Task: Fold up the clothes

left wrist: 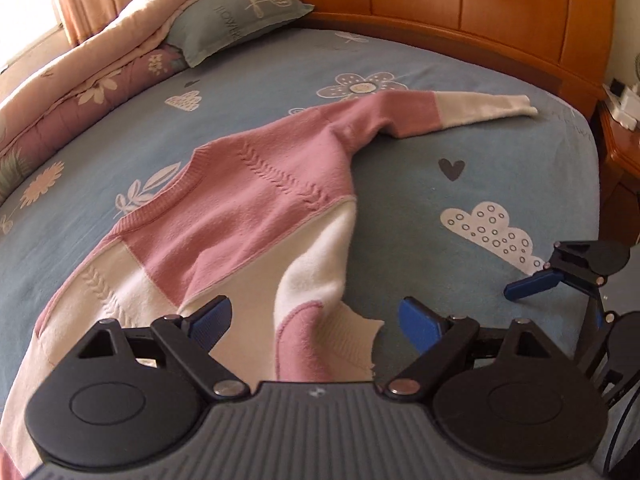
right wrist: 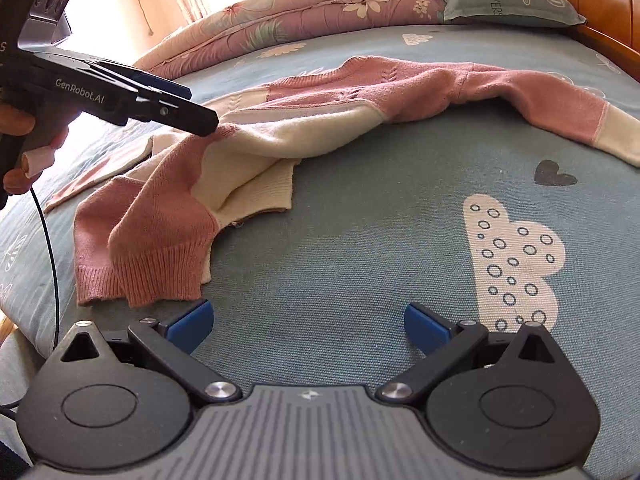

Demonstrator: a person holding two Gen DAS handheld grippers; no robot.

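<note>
Across the blue patterned bedsheet (left wrist: 400, 200) lies the pink-and-cream sweater (left wrist: 256, 200), one sleeve stretched toward the wooden headboard (left wrist: 460, 0), the other folded over its body. My left gripper (left wrist: 316, 318) hovers above the hem, jaws wide and empty. My right gripper (right wrist: 308, 326) gapes over bare sheet.

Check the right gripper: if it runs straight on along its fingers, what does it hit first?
Most likely bare bedsheet. The right gripper is open with nothing between its fingers, and only sheet lies ahead of it. The sweater sits further on and mostly to the left; depth is hard to judge through the fisheye.
</note>
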